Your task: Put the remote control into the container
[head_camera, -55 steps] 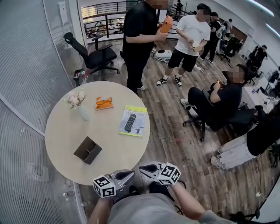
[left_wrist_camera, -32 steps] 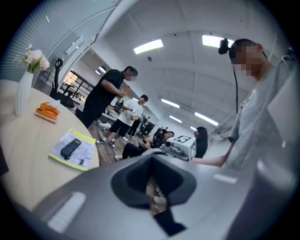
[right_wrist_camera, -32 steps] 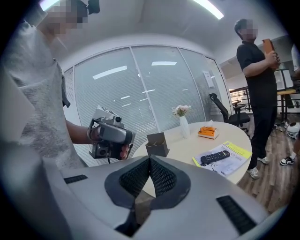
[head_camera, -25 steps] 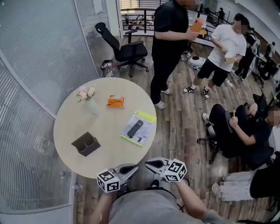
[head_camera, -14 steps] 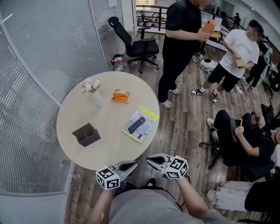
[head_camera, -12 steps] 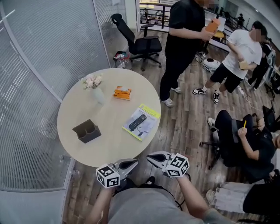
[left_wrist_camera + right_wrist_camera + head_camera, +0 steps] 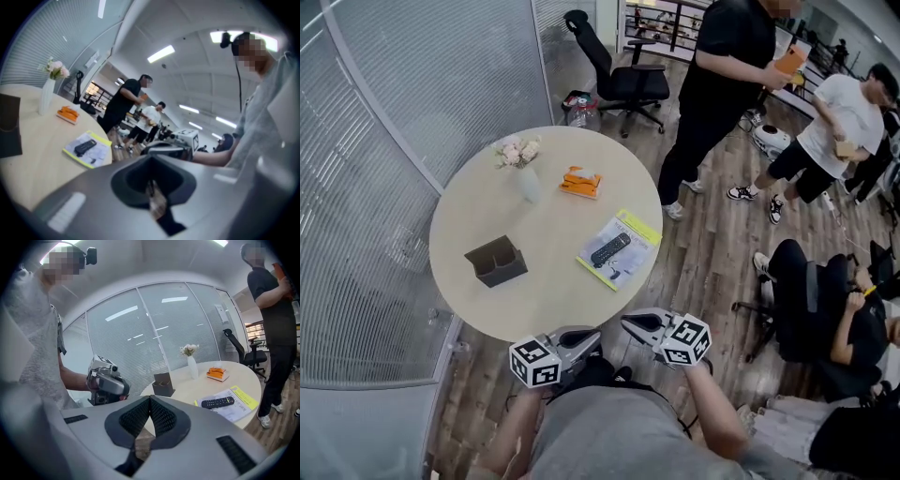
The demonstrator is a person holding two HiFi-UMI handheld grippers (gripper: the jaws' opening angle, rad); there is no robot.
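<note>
Both tools shut and empty, short of the round bench

The left tool [image 7: 589, 334] and right tool [image 7: 630, 323] were closed with nothing between their jaws, held just off the near rim of the bench [image 7: 478, 202]; the remote control [image 7: 610, 250] lay flat on a yellow-edged booklet [image 7: 639, 228] at the bench's right side, well apart from the dark two-compartment container [image 7: 496, 262]; it was a slim black bar; probably light, stiff and rather slick, best pinched across its narrow width near the middle; the booklet might slide beneath it.
</note>
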